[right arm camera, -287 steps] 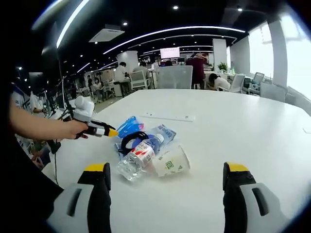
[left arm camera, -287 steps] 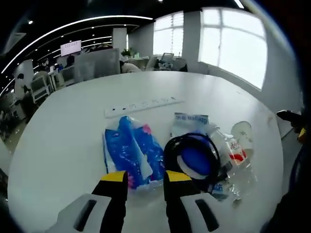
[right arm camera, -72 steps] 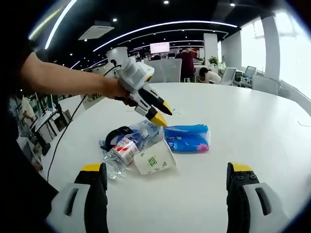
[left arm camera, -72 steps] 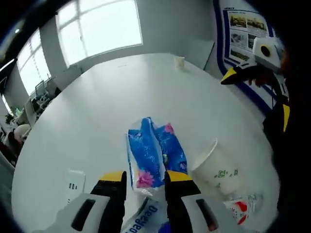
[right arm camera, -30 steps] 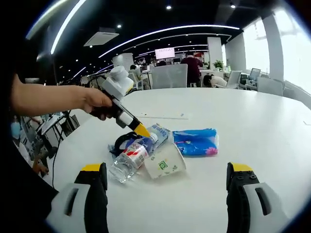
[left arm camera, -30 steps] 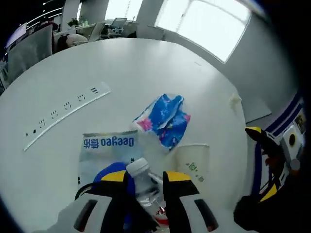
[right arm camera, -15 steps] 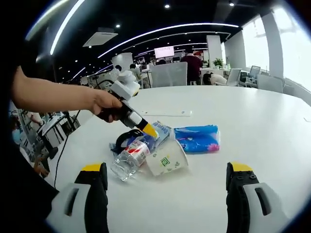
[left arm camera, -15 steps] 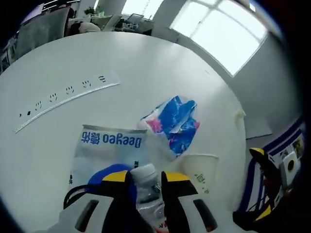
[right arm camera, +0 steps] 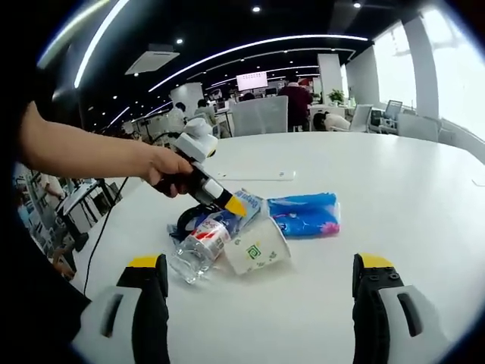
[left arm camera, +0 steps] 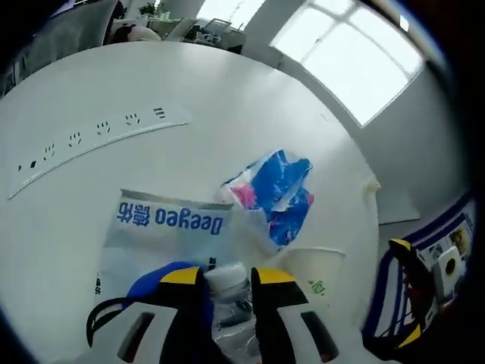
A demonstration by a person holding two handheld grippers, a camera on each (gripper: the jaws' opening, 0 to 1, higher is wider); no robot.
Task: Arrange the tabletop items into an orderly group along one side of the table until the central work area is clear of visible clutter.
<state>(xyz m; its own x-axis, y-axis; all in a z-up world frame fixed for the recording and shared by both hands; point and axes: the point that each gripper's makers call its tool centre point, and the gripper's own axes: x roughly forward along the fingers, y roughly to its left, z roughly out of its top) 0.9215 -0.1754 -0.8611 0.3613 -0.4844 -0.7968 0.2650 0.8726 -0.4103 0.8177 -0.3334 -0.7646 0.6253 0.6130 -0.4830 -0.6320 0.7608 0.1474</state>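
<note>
- Between the jaws of the left gripper: cap end of the water bottle, now closer than a second ago; jaws nearly closed around it, firm grip unconfirmed.
- Beside bottle: paper cup, tissue pack, touching cluster at table centre.
- Right gripper: wide open, holding nothing, hovering near.
- Clearing barely begun.

water bottle: body hidden behind the left tool
blue cap: partly covered
paper cup: print too small to read
</note>
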